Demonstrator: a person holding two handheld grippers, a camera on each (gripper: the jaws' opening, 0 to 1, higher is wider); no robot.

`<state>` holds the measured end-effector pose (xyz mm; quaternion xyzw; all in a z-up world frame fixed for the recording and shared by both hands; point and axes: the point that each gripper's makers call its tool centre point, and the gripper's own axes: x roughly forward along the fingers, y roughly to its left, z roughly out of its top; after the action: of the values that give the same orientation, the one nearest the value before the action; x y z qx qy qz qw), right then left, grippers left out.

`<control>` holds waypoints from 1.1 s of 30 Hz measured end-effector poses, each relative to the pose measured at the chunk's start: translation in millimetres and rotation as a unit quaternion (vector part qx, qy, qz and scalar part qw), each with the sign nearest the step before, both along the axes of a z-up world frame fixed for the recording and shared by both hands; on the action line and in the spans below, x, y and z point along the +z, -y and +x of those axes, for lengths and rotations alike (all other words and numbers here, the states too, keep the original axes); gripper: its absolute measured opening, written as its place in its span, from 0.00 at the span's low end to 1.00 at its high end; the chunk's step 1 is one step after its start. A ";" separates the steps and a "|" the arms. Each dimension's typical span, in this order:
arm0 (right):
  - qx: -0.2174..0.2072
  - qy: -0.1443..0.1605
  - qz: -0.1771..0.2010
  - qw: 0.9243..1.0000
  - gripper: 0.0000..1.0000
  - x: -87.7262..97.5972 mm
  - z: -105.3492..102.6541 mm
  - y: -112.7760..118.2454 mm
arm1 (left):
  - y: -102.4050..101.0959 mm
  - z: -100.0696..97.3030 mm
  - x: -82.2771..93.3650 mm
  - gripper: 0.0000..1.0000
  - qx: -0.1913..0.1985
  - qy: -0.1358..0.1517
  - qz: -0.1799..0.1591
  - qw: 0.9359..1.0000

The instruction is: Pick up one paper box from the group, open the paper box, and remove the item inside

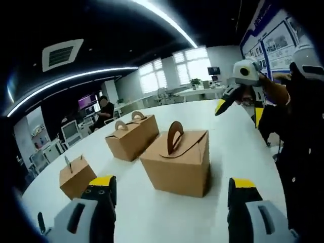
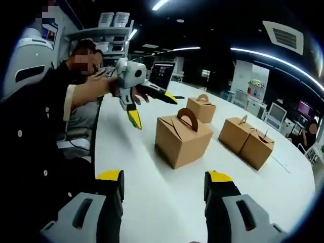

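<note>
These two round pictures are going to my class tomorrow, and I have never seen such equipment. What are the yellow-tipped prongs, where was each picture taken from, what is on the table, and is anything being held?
A person holds a two-jaw gripper in each hand; no robot arm is involved. A fisheye camera rides on each gripper and looks along its jaws, hence two round pictures.

In the left gripper view, the left gripper rises from the bottom, jaws apart, holding nothing. The other tool at upper right is the right gripper.

In the right gripper view, the right gripper is likewise open and holds nothing; the left gripper hangs over the table, raised by the person's hand.

On the white table stand brown paper boxes with handles, all closed. The nearest box sits in front of both grippers, untouched.
</note>
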<state>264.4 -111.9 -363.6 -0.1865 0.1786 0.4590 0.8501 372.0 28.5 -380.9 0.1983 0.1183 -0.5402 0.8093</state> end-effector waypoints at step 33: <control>-0.018 0.087 -0.030 0.996 0.37 28.5 23.4 -25.4 | 49.5 -6.7 -24.5 0.74 -0.107 -0.061 -0.044 0.991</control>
<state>287.8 -86.5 -335.1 -0.2484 0.1208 0.4201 0.8644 365.3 -21.0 -405.5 0.1404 0.1217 -0.6392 0.7462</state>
